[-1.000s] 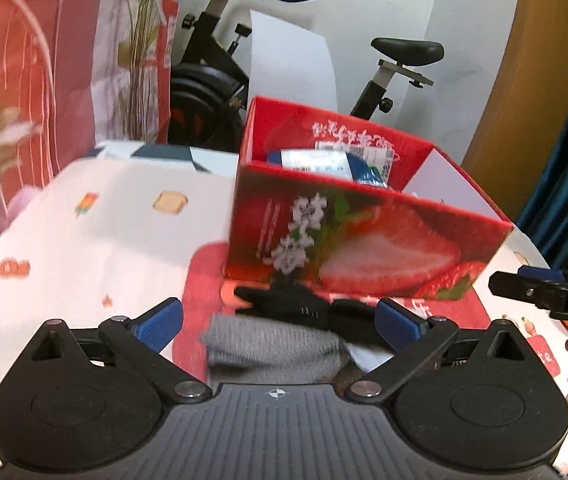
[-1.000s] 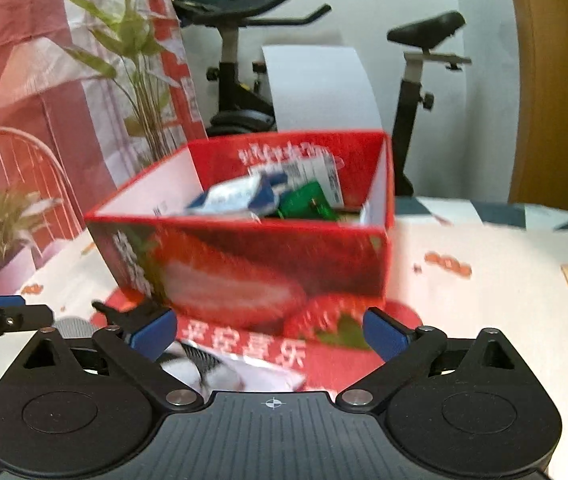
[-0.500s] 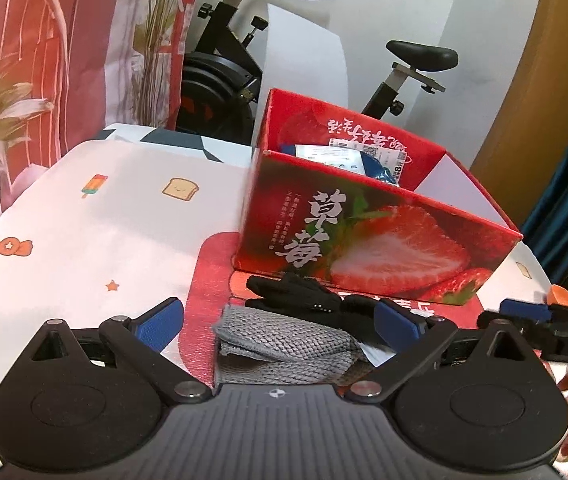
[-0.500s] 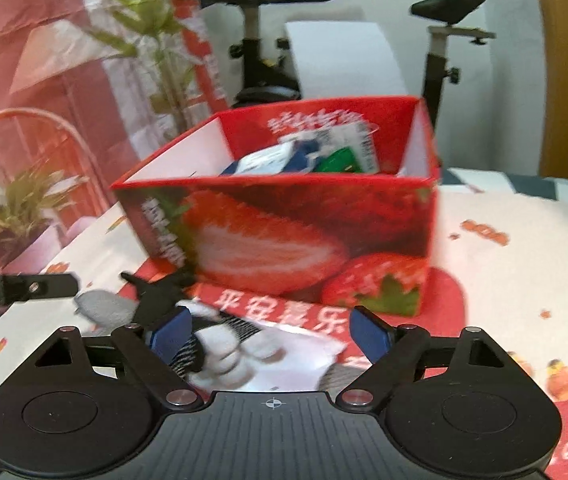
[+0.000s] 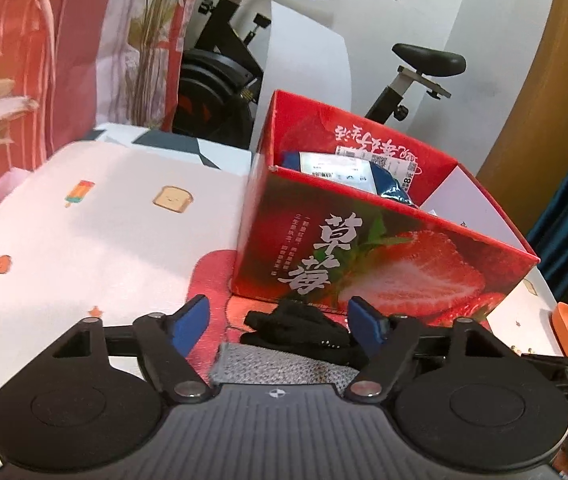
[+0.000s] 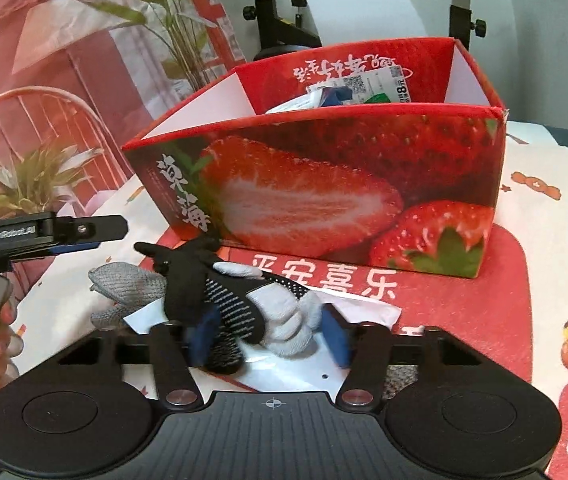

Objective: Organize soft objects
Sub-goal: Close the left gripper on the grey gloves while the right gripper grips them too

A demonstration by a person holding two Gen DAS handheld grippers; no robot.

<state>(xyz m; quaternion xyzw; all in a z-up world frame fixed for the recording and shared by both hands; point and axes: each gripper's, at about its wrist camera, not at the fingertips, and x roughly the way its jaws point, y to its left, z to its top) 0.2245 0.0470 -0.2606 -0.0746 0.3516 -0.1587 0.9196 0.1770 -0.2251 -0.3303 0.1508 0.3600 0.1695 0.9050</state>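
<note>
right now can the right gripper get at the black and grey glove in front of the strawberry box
Probably yes. The black and grey glove already lies between the closing jaws of the right gripper, with nothing over it; the strawberry box stands behind it, clear of the fingers.

Heaped gloves [image 6: 240,304] before strawberry box [image 6: 324,184]

My left gripper [image 5: 280,322] and right gripper [image 6: 270,334] match — ribbed black housings, round hubs, silver pivot screws, blue finger pads [image 5: 188,322].
</note>
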